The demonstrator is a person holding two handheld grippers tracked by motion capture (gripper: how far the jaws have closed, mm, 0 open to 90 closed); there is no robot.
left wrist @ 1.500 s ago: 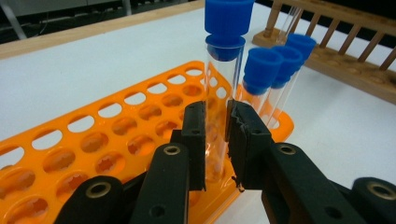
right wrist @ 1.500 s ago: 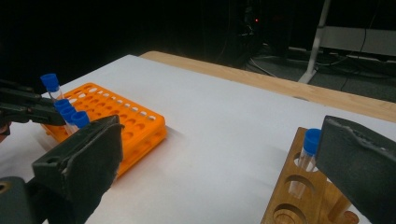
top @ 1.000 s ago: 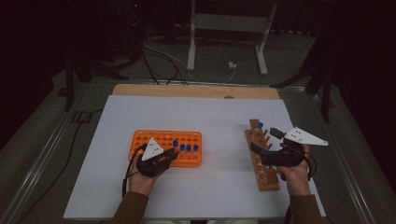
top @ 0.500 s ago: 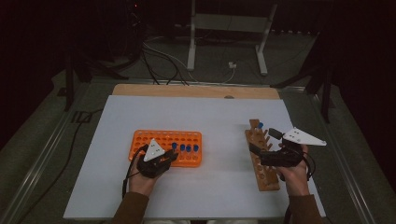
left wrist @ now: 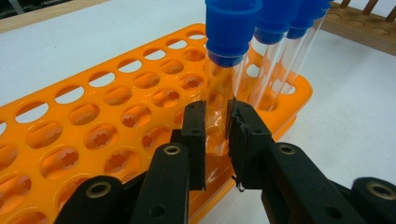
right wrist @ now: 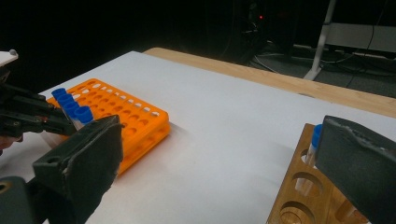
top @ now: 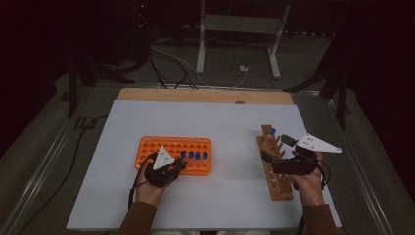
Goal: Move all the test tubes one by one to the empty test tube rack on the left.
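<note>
An orange tube rack [top: 166, 147] lies left of centre on the white table, with several blue-capped clear tubes [top: 194, 155] standing at its near right end. My left gripper [left wrist: 218, 114] is shut on the glass of the nearest test tube [left wrist: 222, 84], which stands upright in the rack [left wrist: 93, 116]. From above, this gripper [top: 178, 165] sits at the rack's front edge. My right gripper [top: 269, 161] hovers over the wooden rack [top: 279, 181] at the right. Its jaws [right wrist: 222, 140] stand wide open with nothing between them. One blue-capped tube [top: 272, 131] stands at the wooden rack's far end.
The white table top [top: 220, 122] has bare room between the two racks and behind them. A wooden strip [top: 205, 95] borders its far edge. Beyond it, cables and a metal stand [top: 235, 44] sit on the dark floor.
</note>
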